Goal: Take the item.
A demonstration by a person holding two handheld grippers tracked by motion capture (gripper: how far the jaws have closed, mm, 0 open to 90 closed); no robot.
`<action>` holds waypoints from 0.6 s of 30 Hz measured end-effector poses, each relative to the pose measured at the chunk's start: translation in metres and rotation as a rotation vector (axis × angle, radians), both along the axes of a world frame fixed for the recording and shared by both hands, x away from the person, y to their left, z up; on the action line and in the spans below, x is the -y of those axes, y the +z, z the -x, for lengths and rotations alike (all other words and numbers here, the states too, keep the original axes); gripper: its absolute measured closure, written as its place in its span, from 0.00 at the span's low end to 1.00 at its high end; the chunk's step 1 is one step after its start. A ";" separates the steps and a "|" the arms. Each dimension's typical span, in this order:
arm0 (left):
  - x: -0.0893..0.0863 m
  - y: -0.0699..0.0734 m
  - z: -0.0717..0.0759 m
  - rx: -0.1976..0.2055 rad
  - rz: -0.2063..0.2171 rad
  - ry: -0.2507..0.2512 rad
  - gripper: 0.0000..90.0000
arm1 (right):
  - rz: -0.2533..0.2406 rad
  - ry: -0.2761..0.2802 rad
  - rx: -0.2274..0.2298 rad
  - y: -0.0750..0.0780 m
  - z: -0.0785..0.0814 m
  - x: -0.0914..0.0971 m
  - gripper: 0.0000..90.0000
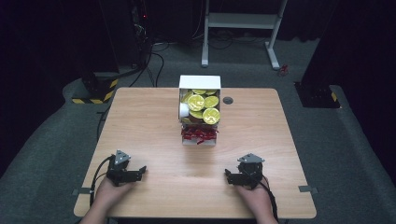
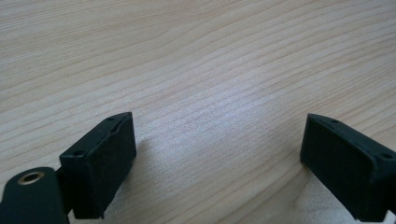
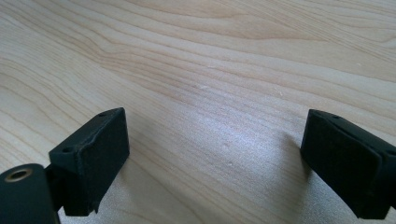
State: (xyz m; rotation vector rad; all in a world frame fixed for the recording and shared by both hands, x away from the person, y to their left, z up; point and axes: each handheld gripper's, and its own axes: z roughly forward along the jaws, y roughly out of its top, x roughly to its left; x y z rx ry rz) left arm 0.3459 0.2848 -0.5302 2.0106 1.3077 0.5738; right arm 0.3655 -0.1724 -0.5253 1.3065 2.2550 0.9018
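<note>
White box of yellow-lidded cups stands at the far middle of a light wooden table, its open side facing the person — the round lids crowd the upper part, and a cluster of small red pieces lies in the lower front section. A small dark round fitting sits in the tabletop just right of the box. Well apart from it, near the table's front edge, 2 hand-held tools rest low over bare wood: the left gripper at the left, the right gripper at the right — each with jaws spread wide and nothing between them, each held from below by a hand.
</note>
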 end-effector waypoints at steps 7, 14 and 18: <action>0.000 0.000 0.000 0.000 0.000 0.000 0.12 | 0.008 0.014 0.009 0.001 0.001 0.000 0.12; 0.000 0.000 0.000 0.000 0.001 -0.002 0.12 | 0.007 0.023 0.043 0.006 0.004 -0.001 0.14; 0.000 0.000 0.000 0.000 0.001 -0.002 0.12 | 0.004 0.032 0.073 0.010 0.007 -0.003 0.15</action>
